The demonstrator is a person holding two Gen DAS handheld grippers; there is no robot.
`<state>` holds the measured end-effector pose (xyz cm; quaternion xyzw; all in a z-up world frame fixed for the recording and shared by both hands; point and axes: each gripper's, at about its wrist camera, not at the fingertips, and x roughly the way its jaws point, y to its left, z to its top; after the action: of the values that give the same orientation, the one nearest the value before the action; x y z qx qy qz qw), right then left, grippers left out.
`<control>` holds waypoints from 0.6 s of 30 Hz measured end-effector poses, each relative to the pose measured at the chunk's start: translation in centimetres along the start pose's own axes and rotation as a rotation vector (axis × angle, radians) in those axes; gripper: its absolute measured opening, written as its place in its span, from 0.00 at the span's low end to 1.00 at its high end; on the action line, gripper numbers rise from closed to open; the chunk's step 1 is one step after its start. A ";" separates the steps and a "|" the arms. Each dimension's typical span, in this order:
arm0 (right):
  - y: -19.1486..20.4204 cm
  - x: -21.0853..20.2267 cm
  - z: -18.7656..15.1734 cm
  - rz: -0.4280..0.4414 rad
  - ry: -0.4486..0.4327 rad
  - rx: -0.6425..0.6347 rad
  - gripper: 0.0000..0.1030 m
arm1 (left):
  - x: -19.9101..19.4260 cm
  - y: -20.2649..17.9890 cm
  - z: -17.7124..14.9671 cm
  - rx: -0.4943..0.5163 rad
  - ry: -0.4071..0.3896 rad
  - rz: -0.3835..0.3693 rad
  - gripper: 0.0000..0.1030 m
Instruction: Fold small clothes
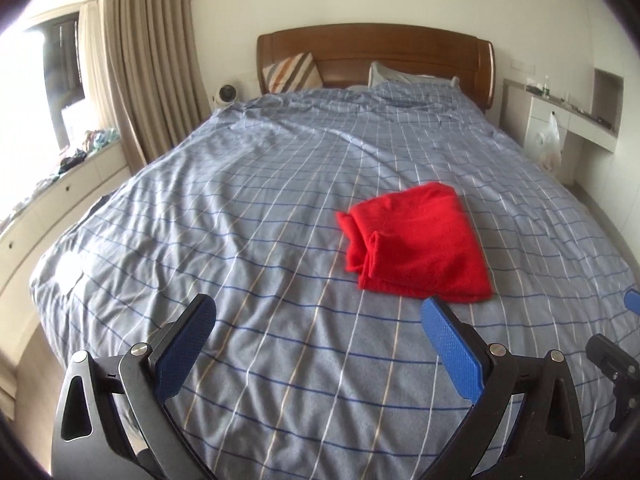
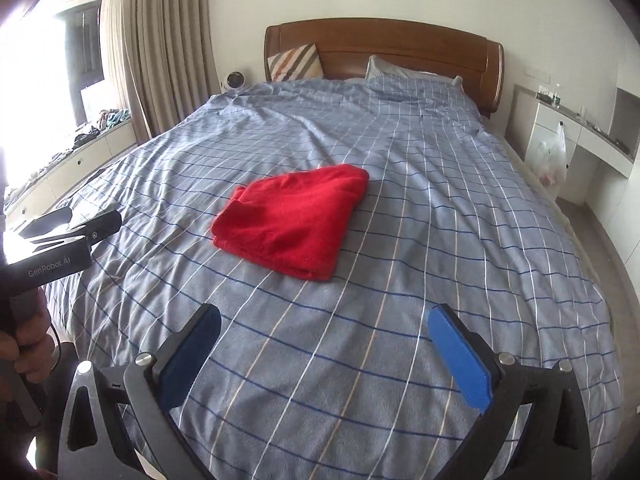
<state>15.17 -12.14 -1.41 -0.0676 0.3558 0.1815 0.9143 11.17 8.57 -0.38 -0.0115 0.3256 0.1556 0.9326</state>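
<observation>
Though the left wrist view shows only one garment, that red garment [image 1: 416, 244] already lies in a compact, layered stack on the bed [image 1: 248, 208], toward two o'clock from the left gripper [image 1: 318, 320]. The gripper's jaws stand wide with nothing between them and clear of the cloth. One rolled edge at the stack's nine o'clock side looks loose, so I judge the fold done or nearly so, with at most a tidy-up left. No writing is readable here.

In the right wrist view, the garment [image 2: 292, 220] sits toward eleven o'clock from the right gripper [image 2: 324, 330], whose jaws are likewise spread wide and empty. No other clothes wait on the bed [image 2: 440, 240]. At nine o'clock the other tool's body [image 2: 56, 266] reads "GenRobot.AI".
</observation>
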 end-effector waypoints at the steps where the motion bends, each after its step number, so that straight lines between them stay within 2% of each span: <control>1: 0.1 -0.3 -0.1 -0.002 0.000 0.004 0.99 | -0.5 -0.4 -0.4 0.014 -0.001 0.011 1.00; 13: 0.7 -2.0 -1.4 -0.047 0.034 0.030 0.99 | -2.6 -2.0 -2.7 0.087 0.070 0.045 1.00; 18: 1.3 -2.3 -1.8 -0.045 0.048 0.012 0.99 | -3.0 -2.4 -3.4 0.096 0.095 0.017 1.00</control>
<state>12.02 -12.00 -1.16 -0.0741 0.3772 0.1572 0.9097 7.61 4.98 -1.41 0.0286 0.3765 0.1470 0.9142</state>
